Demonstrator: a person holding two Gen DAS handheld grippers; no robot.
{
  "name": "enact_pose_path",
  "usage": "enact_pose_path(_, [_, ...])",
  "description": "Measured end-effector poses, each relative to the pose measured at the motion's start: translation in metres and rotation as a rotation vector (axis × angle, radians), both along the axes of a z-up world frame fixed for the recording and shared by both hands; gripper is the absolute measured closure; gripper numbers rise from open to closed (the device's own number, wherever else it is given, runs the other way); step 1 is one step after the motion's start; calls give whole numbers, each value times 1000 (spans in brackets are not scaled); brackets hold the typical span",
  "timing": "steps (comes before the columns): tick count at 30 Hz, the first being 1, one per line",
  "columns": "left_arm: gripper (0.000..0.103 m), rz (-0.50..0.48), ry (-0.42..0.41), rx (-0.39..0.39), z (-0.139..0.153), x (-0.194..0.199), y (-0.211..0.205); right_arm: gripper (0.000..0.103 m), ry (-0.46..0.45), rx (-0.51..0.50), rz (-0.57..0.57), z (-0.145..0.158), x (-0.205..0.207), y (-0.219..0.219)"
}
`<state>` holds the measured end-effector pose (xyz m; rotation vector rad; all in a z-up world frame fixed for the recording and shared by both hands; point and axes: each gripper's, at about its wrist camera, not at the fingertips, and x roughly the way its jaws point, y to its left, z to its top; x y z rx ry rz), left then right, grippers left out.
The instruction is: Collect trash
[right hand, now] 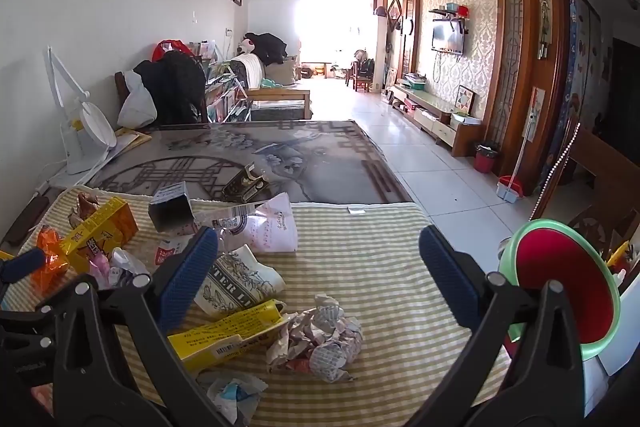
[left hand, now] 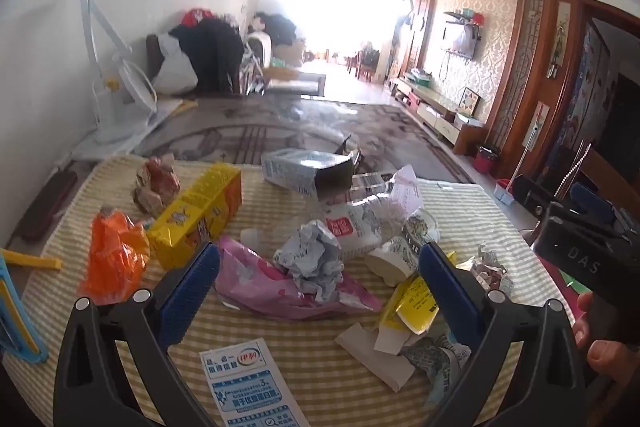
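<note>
**Both grippers wide open over the trash pile, nothing picked up yet**

So the left gripper [left hand: 316, 273] has its jaws spread as wide as they go and holds nothing. It tilts down at a crumpled blue-white paper ball [left hand: 310, 259] sitting right between the blue pads on a pink plastic wrapper [left hand: 280, 287]. My guess is it's lined up that way to straddle the ball before closing.

The right gripper [right hand: 318, 267] is just as wide and empty, angled down over a crumpled printed wrapper [right hand: 318, 345] at 6 o'clock from its fingertips, beside a flattened yellow carton [right hand: 228, 335] at 8 o'clock.

The trash itself is scattered all over the striped table cloth [right hand: 360, 239]: a yellow box [left hand: 196, 219] at 10 o'clock of the paper ball, an orange bag [left hand: 114, 255] at 9, an opened milk carton [left hand: 304, 171] at 12. Mostly light, crinkly, squashed stuff.
</note>
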<state>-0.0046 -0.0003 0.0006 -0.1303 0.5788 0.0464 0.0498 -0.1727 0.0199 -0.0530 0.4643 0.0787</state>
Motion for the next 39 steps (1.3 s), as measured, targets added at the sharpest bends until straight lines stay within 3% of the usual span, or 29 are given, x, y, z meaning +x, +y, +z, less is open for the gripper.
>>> enact_pose_path(7, [8,57,-62,29,3,-4,4,4,0,-6,-15,-2,0,3])
enact_pose_path(11, [8,95,-41,-36,-3,-2,14,4,0,-8,-19,-3,1,3])
enact_pose_path(17, [8,73,42,-147,-10,6,26,4,2,-10,-20,-3,1,3])
enact_pose_path(28, [8,40,26,-59,-4,4,13,4,4,-11,-20,-4,1,2])
enact_pose_path(39, [8,34,19,-44,-3,2,12,4,7,-14,-20,-5,1,3])
